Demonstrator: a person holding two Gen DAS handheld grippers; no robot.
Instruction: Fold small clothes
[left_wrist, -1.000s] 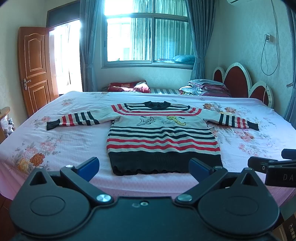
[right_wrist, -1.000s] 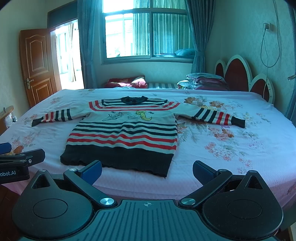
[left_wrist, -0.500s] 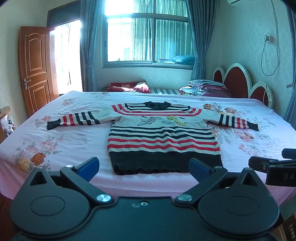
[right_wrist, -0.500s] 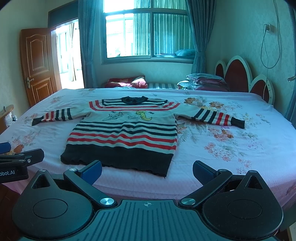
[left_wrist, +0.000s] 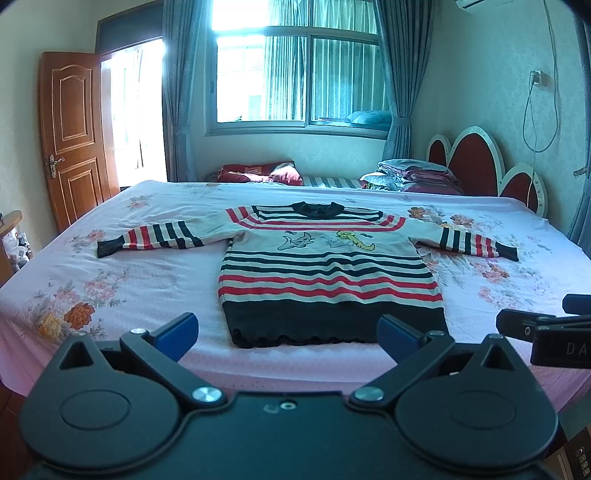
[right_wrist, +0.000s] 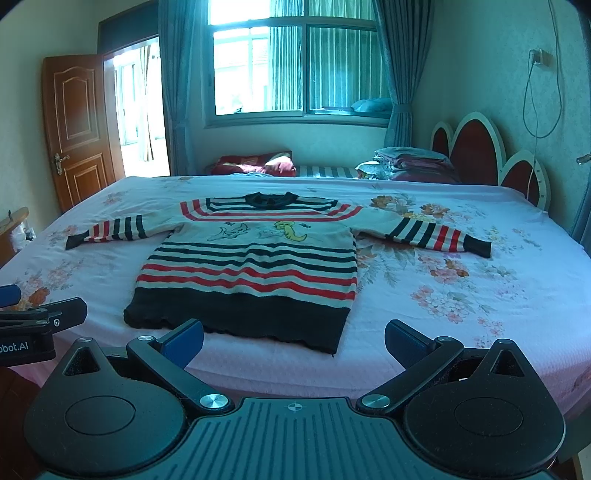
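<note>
Big floral bed fills everything ahead of you, its near edge just under both sets of fingers. Spread flat on it is the striped sweater, front up, collar away from you, dark hem nearest. From your left gripper the sweater sits dead ahead, hem just beyond the fingertips; from your right gripper it lies ahead and a little to the left. One sleeve runs out ahead-left of the left gripper, the other sleeve ahead-right of the right one.

Over the last second almost nothing has shifted: the sweater has not been touched and both grippers have only drifted a hair, still short of the bed. So no fold is started yet, by my reading. Both pairs of jaws stand wide apart with nothing between them. Your likely opening is a sleeve each, and the knit looks soft enough to bunch if you pinch too shallow
</note>
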